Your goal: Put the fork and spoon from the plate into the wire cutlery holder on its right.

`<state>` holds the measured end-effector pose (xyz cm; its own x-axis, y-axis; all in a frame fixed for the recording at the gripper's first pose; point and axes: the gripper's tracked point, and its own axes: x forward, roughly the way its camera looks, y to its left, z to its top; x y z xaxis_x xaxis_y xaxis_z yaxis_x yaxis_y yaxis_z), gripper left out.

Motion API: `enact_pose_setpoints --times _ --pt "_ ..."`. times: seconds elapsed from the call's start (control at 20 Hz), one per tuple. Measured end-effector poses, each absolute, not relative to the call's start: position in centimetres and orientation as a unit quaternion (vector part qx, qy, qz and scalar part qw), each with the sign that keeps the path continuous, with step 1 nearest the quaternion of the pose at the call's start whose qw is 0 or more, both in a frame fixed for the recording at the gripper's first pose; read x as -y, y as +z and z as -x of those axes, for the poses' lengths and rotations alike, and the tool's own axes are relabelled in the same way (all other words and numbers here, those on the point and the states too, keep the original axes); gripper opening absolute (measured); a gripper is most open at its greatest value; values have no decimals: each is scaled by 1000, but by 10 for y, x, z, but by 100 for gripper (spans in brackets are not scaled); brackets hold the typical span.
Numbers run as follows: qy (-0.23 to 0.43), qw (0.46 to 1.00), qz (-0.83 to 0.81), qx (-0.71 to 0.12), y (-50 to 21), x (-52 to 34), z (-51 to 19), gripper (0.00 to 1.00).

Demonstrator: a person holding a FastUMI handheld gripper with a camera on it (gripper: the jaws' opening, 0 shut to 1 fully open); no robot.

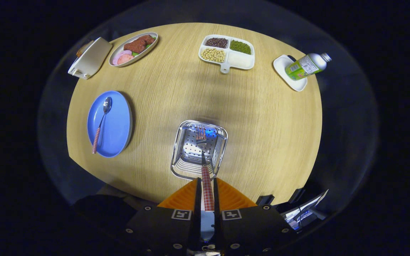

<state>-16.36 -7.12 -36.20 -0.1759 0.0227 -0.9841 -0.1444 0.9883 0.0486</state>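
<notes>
A spoon (101,122) lies on the blue plate (119,131), while the gripper (207,193), closed on the fork (205,167), holds its tines down inside the wire cutlery holder (182,161) just ahead

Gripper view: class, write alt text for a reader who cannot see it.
The claw is shut on a fork's checked handle, tines down inside the wire cutlery holder on a round wooden table. A spoon still lies on the blue plate left of the holder; food dishes and a bottle sit beyond.
</notes>
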Motion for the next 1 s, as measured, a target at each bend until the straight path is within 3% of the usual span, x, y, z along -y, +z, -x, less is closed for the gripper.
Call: enact_pose_setpoints --times 0.2,0.3,0.45,0.55,0.65,1.0 --pt "51 688 -16 -724 -346 50 146 20" --pt "48 709 -36 -703 -337 39 139 34" --pt "45 730 -58 -680 -329 18 133 66" --pt "48 743 -73 -664 -325 0 129 77" --pt "55 758 -73 -646 -324 -19 124 83" --pt "91 795 -59 -597 -333 -96 123 85"
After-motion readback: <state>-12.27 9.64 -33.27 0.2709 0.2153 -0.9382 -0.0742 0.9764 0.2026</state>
